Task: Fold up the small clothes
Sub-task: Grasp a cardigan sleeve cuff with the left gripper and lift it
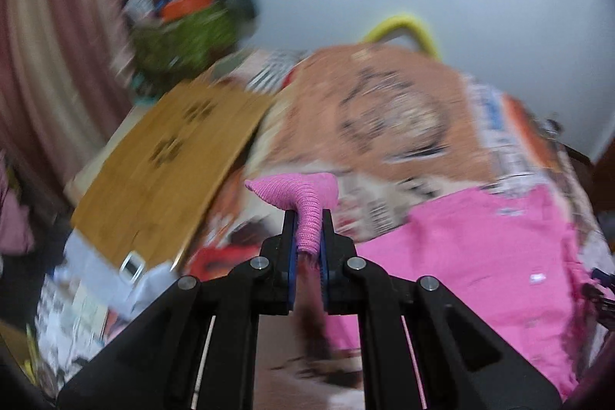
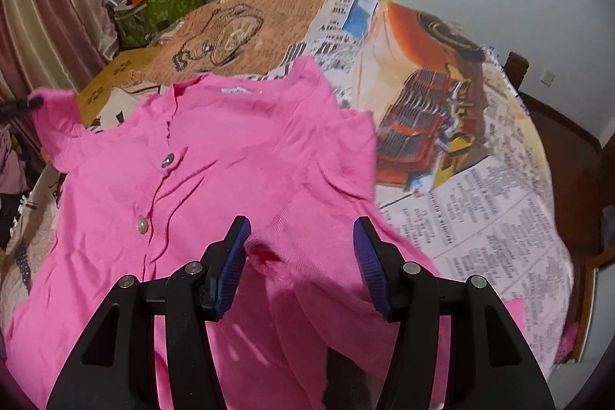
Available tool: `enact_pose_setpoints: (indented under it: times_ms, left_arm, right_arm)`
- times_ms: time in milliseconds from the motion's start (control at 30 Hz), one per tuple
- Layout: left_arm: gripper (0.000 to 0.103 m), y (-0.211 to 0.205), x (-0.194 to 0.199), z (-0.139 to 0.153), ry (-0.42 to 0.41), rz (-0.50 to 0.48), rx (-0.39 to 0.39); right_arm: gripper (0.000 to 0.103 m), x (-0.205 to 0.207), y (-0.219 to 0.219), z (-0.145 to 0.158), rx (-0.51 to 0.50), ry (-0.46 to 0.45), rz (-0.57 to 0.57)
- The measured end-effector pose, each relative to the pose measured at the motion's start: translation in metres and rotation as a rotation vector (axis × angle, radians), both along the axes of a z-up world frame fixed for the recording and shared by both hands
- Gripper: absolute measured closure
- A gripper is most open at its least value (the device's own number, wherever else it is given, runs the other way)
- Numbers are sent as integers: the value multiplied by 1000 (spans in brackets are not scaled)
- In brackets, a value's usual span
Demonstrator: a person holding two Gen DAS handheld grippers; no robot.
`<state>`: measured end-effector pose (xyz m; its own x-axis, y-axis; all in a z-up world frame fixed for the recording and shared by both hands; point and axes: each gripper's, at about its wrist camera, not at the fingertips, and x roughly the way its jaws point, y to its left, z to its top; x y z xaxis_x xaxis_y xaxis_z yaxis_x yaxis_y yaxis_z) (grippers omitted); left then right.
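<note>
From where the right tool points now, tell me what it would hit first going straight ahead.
Most likely the pink cardigan. The right tool stands open, angled down over it, with the fabric spread directly between and ahead of the fingers. Depth is hard to judge, but nothing else lies in that line.

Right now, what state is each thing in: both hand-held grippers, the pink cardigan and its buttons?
Left hand-held gripper: shut on the cardigan's ribbed sleeve cuff.
Right hand-held gripper: open, above the cardigan, pads not pressing.
Pink cardigan: spread front-up on the bedspread, one sleeve lifted.
Buttons: fastened.
</note>
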<state>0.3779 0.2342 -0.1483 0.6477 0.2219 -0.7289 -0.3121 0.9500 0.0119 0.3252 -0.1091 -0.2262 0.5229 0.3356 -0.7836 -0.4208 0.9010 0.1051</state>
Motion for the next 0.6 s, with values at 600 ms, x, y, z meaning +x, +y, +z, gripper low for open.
enact_pose_setpoints:
  times_ms: [600]
  left_arm:
    - [94, -209, 79, -44, 135, -385, -102]
  right_arm:
    - [52, -27, -79, 11, 34, -56, -72]
